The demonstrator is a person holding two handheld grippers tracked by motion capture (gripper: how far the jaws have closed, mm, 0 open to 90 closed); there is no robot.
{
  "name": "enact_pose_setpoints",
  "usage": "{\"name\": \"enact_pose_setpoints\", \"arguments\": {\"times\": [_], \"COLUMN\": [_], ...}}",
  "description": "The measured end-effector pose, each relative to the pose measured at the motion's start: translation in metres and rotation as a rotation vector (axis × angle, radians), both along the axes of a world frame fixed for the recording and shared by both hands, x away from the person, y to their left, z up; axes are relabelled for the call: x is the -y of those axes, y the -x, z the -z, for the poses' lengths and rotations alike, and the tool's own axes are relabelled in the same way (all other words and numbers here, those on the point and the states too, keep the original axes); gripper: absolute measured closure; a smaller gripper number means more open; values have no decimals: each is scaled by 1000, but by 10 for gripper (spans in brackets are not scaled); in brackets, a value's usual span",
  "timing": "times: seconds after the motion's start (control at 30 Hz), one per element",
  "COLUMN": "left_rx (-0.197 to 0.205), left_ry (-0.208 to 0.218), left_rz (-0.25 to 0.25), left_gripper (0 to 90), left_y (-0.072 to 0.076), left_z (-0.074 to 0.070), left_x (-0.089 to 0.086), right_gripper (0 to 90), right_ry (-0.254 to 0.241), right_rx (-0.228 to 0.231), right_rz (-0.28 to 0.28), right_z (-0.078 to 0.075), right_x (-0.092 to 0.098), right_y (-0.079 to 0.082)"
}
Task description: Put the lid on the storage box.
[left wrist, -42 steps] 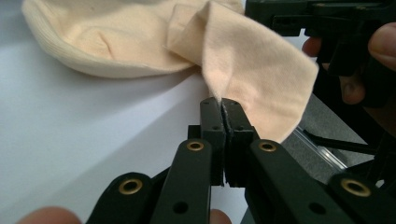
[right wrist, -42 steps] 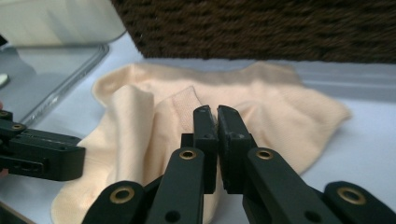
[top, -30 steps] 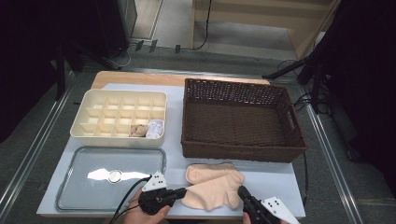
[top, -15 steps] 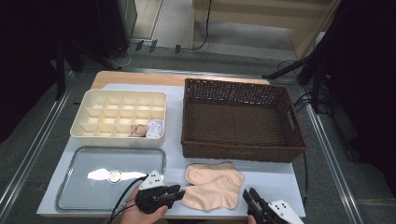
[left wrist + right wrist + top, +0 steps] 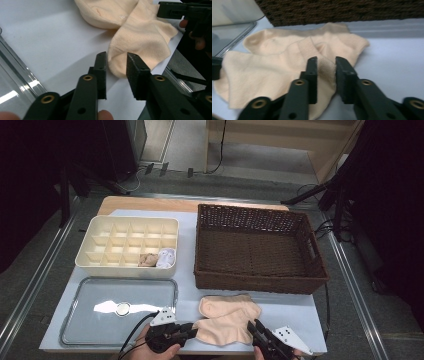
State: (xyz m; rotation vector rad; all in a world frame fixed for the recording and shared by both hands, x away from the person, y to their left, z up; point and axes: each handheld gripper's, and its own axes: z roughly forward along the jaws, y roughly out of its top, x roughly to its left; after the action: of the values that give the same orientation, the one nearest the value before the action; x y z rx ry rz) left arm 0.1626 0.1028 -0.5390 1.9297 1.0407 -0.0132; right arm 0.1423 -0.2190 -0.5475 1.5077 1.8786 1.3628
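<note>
Two peach socks lie overlapped near the table's front edge, the upper sock (image 5: 227,304) behind the lower sock (image 5: 224,327). My left gripper (image 5: 192,332) sits at the lower sock's left tip. Its jaws have just been closing, and the sock's rounded end (image 5: 117,60) fills the gap between them. My right gripper (image 5: 252,326) is at the right end. Its jaws have also just been closing, with the ribbed cuff (image 5: 325,66) bunched between the pads. In the left gripper view, the other gripper (image 5: 185,11) shows at the top right.
A brown wicker basket (image 5: 260,280) stands behind the socks. At the back left, a cream divided box (image 5: 127,227) holds a tan roll (image 5: 147,260) and a white roll (image 5: 166,257). A metal tray (image 5: 70,320) lies at the front left. The table's front edge is close under both hands.
Both pairs of jaws opened from shut, then narrowed onto the sock's two ends. The right gripper edged slightly in toward the sock. The socks have stayed where they were.
</note>
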Motion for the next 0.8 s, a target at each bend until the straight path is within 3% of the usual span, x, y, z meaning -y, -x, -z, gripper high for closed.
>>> {"name": "enact_pose_setpoints", "arguments": {"times": [0.07, 0.13, 0.47, 0.63, 0.8], "left_rx": [-6, -21, 3, 27, 39], "left_ry": [-4, 6, 29, 13, 26], "left_rz": [12, 30, -3, -8, -6], "left_gripper": [832, 900, 900, 900, 900], "left_y": [1, 2, 0, 1, 1], "left_z": [0, 0, -8, -9, -14], "left_x": [1, 2, -8, -7, -8], "right_gripper": [853, 875, 884, 884, 884], "right_ry": [13, 18, -16, -9, -16], "right_rx": [-8, -6, 38, 46, 61], "right_rz": [-13, -15, 32, 33, 36], "right_z": [-2, -4, -14, -14, -18], "right_x": [-1, 1, 17, 18, 17], "right_y": [1, 3, 9, 10, 12]}}
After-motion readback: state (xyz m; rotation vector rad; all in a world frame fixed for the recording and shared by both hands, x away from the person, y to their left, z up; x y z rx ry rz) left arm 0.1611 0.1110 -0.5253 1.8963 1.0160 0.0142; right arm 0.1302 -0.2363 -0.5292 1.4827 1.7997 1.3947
